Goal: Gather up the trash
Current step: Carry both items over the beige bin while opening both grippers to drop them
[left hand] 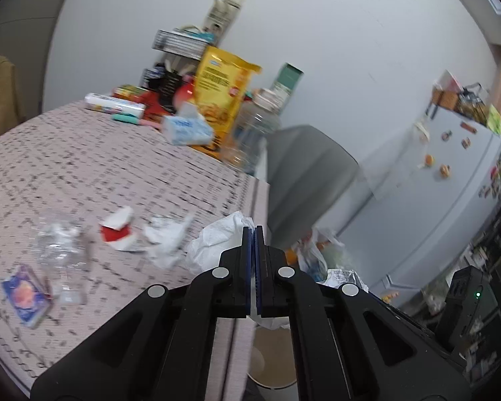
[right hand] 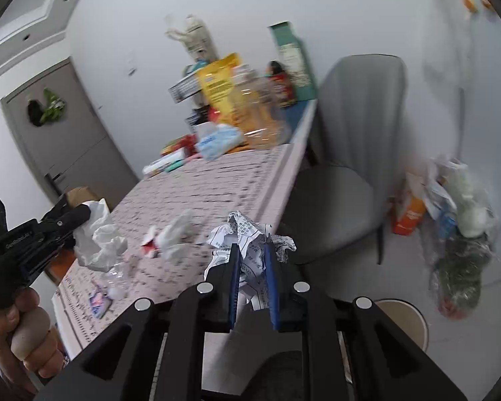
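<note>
Crowding the far end of the tabletop (left hand: 83,153), toward 12 o'clock in the left wrist view, stand a yellow snack bag (left hand: 222,90), a clear plastic jar (left hand: 255,127), a tall green carton (left hand: 285,82) and a blue tissue pack (left hand: 187,130). A grey chair (right hand: 347,167) sits at the tabletop's right edge, at about 1 o'clock in the right wrist view. On the floor beyond it, near 3 o'clock, lies a heap of filled plastic bags (right hand: 457,220). A white fridge (left hand: 451,183) with magnets stands at 3 o'clock in the left wrist view.

Loose trash lies on the near part of the tabletop: a crushed clear bottle (left hand: 61,250), a red-and-white wrapper (left hand: 118,230), a crumpled tissue (left hand: 165,237) and a blue packet (left hand: 25,295), all between 9 and 11 o'clock of the left tongs (left hand: 253,230).

The left tongs are pressed together on a white plastic bag (left hand: 213,244), which bulges out at their 10 o'clock; the right wrist view shows the same bag (right hand: 97,240) hanging from them over the tabletop's near corner, with a hand (right hand: 23,334) on the grip.

The right tongs (right hand: 253,250) stand narrow, clamped on a crumpled printed receipt (right hand: 247,234) that spills out above the tips at 12 o'clock, over the tabletop's edge.
</note>
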The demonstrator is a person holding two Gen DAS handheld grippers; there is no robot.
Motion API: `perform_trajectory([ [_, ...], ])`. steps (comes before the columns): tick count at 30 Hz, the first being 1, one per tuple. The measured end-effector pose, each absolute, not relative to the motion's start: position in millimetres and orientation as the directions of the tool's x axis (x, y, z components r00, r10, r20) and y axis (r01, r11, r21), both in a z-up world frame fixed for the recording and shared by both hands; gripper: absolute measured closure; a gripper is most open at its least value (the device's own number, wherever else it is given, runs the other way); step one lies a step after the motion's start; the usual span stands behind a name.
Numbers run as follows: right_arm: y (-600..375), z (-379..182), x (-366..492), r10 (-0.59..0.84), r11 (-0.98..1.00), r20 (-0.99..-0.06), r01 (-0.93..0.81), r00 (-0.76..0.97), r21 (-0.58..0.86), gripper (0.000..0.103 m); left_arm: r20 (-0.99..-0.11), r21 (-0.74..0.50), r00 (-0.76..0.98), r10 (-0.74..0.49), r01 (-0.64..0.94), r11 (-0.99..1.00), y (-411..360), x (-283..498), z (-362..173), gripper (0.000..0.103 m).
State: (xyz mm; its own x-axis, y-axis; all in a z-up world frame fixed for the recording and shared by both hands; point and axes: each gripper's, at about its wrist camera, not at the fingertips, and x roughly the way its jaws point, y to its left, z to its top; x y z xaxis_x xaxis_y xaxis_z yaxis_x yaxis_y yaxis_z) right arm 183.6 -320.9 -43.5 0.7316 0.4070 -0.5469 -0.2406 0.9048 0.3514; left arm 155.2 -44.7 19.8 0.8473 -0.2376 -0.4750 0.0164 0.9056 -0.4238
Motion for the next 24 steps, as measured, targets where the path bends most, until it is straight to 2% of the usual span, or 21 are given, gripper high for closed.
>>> perform_trajectory([
  [9, -396.2, -74.5, 187.5, 0.275, 0.931, -0.605, -0.051, 0.747, 0.360, 0.088, -0.544, -0.394, 0.771, -0.333, 0.116, 0.912, -114.7, 191.2, -0.1, 0.100],
  [15, -431.0, -102.7, 194.5, 0.243, 0.924, -0.636, 0.026, 0.732, 0.383, 0.087, -0.600, -0.374, 0.713, -0.363, 0.151, 0.915, -157.0, 214.3, -20.5, 0.100],
  [18, -444.9, -120.2, 198.2, 0.228, 0.919, -0.655, 0.062, 0.720, 0.389, 0.083, -0.623, -0.362, 0.689, -0.372, 0.167, 0.917, -175.3, 222.2, -28.7, 0.100],
  [19, -449.4, -125.5, 198.5, 0.229, 0.917, -0.658, 0.069, 0.717, 0.394, 0.076, -0.633, -0.357, 0.678, -0.374, 0.173, 0.918, -182.6, 225.9, -32.9, 0.100],
  [22, -463.8, -144.7, 198.3, 0.219, 0.909, -0.669, 0.101, 0.710, 0.405, 0.040, -0.656, -0.345, 0.655, -0.374, 0.181, 0.921, -196.6, 232.4, -42.8, 0.100],
  [24, -471.5, -153.9, 199.3, 0.218, 0.904, -0.677, 0.116, 0.703, 0.411, 0.038, -0.671, -0.337, 0.640, -0.373, 0.185, 0.923, -205.0, 236.2, -49.6, 0.100],
])
